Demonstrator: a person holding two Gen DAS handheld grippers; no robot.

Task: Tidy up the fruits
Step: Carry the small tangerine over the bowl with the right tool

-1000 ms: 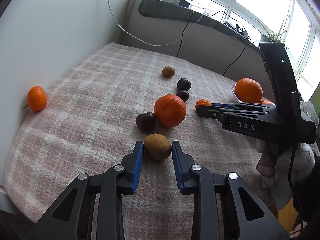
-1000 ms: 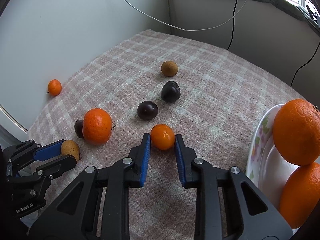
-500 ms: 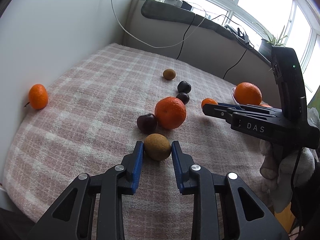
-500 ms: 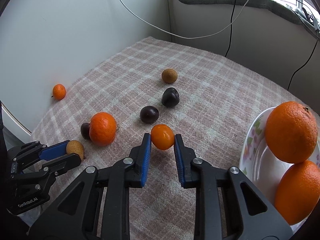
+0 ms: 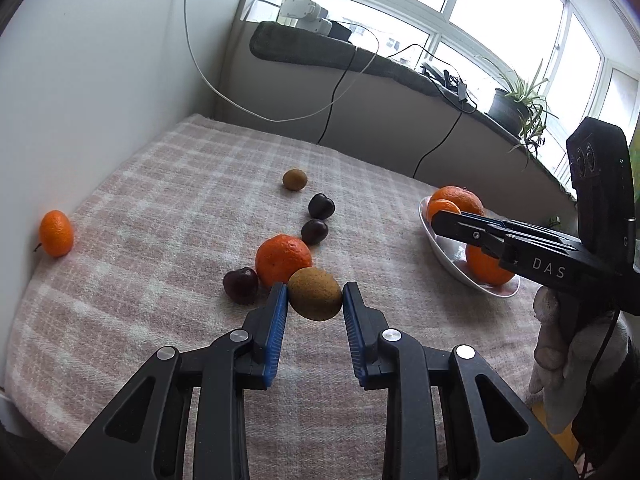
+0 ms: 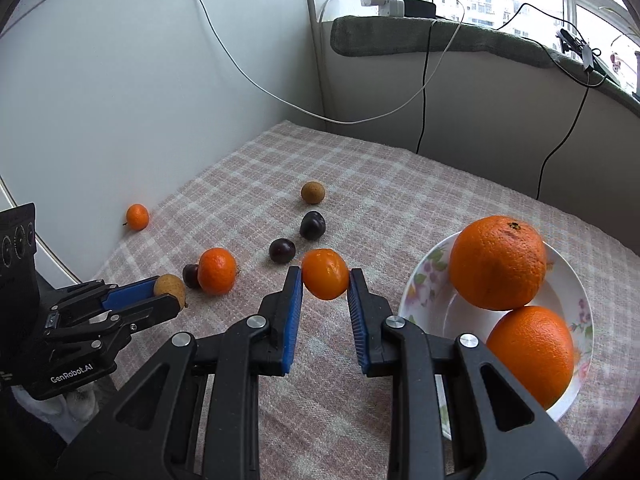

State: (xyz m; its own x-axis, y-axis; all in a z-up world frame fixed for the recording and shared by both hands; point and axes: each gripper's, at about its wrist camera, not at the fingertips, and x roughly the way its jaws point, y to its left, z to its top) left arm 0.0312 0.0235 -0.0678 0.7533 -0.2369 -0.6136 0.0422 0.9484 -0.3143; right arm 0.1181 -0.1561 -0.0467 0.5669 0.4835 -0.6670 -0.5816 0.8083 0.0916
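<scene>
My left gripper [image 5: 315, 296] is shut on a brown round fruit [image 5: 315, 294] and holds it above the checked cloth. My right gripper [image 6: 324, 278] is shut on a small orange mandarin [image 6: 325, 274], lifted beside the white flowered bowl [image 6: 416, 284] that holds two big oranges [image 6: 498, 262]. On the cloth lie a mandarin [image 5: 283, 258], a dark plum [image 5: 240, 285] next to it, two more dark plums [image 5: 315, 231], another brown fruit [image 5: 295, 179] and a small mandarin [image 5: 56, 233] by the wall.
The white wall [image 5: 100, 80] bounds the cloth on the left and a grey ledge [image 5: 380, 128] at the back. Cables [image 6: 424, 80] hang down the back wall. A potted plant [image 5: 516, 104] stands on the sill. The cloth's front edge [image 5: 32, 412] is near.
Both grippers have risen with their fruits, which now hang above the cloth. The right gripper has moved toward the bowl, which shows more fully in both views.
</scene>
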